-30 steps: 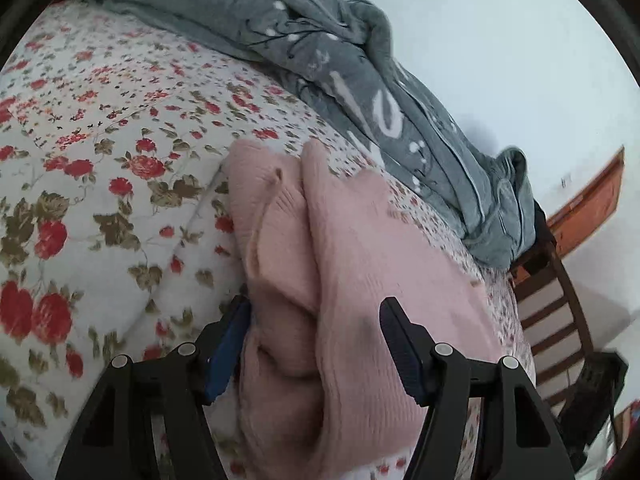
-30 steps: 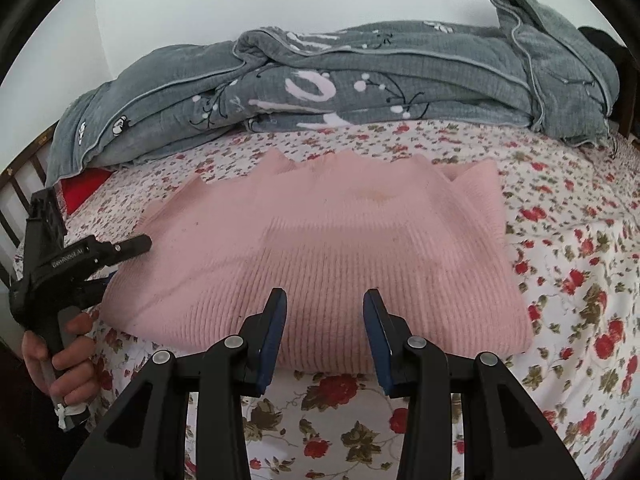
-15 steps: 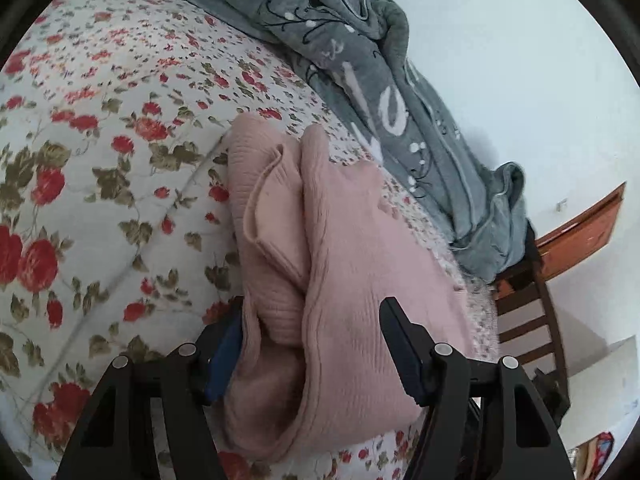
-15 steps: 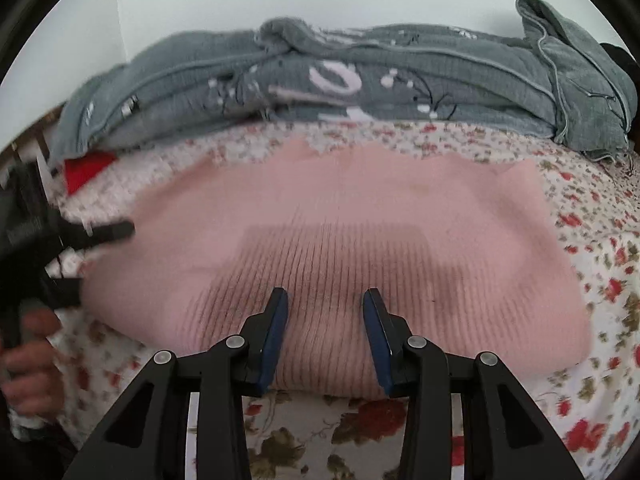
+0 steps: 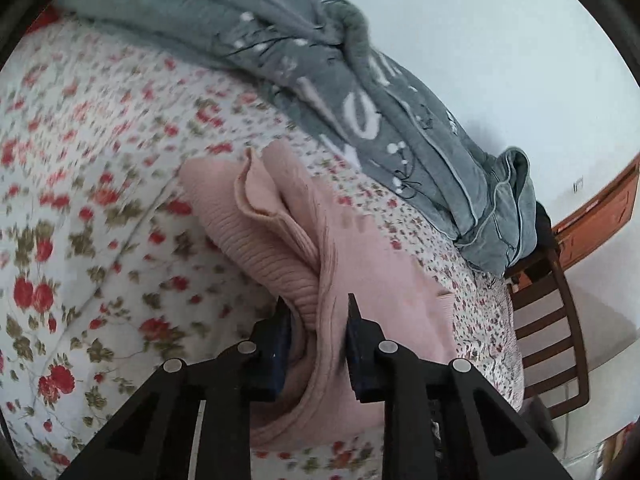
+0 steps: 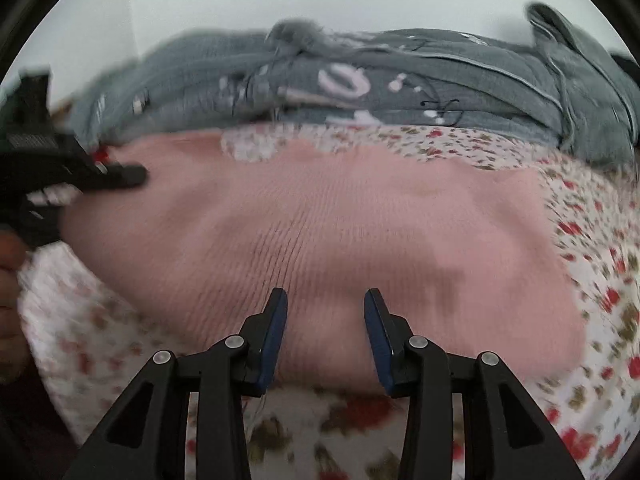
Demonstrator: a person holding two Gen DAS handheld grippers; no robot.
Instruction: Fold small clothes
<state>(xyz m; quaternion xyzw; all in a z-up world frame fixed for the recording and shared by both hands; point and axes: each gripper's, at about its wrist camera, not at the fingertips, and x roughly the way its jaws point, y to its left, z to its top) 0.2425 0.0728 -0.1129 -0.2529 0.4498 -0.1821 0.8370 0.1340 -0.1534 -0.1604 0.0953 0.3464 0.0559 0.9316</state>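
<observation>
Pink knit garment [image 5: 360,264] lying folded on floral bedsheet [image 5: 100,200]; its bunched end fold is pinched between the 2 fingers of the left gripper [image 5: 318,316]; right gripper [image 6: 326,300], fingers spread, hovers at the garment's near edge, pointing toward the grey quilt [image 6: 400,80] beyond.

— What does the left claw [image 5: 316,320] look like?

— Matte black plastic arms with triangular cut-outs, round silver screws at the joints, and dark blue pads [image 5: 280,344] lining the fingers.

— And the right claw [image 6: 326,312]?

— The same build: black arms, silver screws, blue pads [image 6: 274,340].

— Any skin showing?

— A blurred bare hand [image 6: 10,280] at the right wrist view's left edge, under a black handle with pale lettering.
</observation>
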